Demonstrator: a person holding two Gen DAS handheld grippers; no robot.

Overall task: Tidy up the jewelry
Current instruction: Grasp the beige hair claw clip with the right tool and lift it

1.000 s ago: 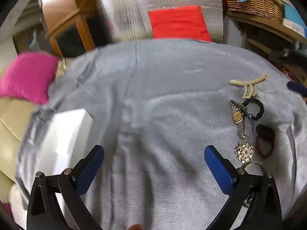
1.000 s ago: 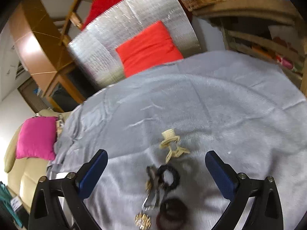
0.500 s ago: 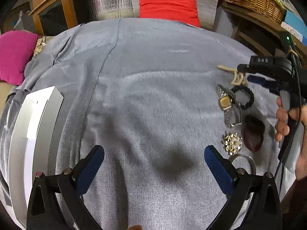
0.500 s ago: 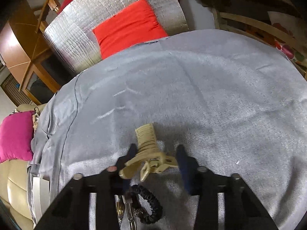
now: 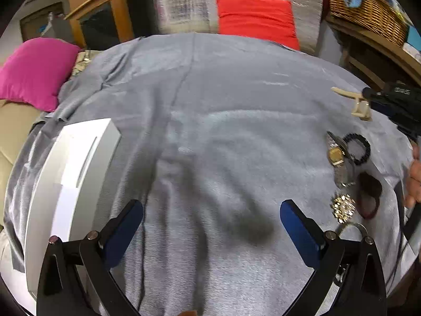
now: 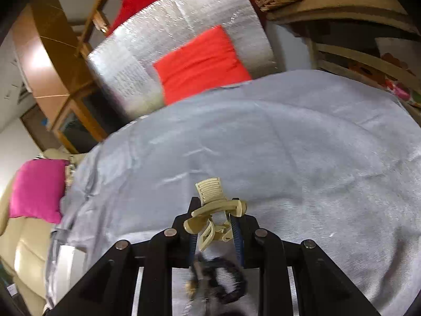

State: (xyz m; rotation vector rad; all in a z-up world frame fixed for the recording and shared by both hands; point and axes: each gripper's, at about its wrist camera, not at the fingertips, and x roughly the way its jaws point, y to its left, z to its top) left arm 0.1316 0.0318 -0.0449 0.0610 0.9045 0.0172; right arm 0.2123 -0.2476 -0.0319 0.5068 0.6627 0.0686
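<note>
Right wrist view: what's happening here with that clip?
The right gripper is shut on the beige hair claw clip, held over the grey cloth. The left gripper is open and holds nothing, near the white box. A watch, black hair tie, brooch and dark red hair tie lie on the cloth.

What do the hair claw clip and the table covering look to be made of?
Hair claw clip: probably plastic, matte cream, with moulded teeth and a hinge, held in the right claw. Grey cloth: woven fabric with a slight sheen, showing creases and fine ribbing.
</note>
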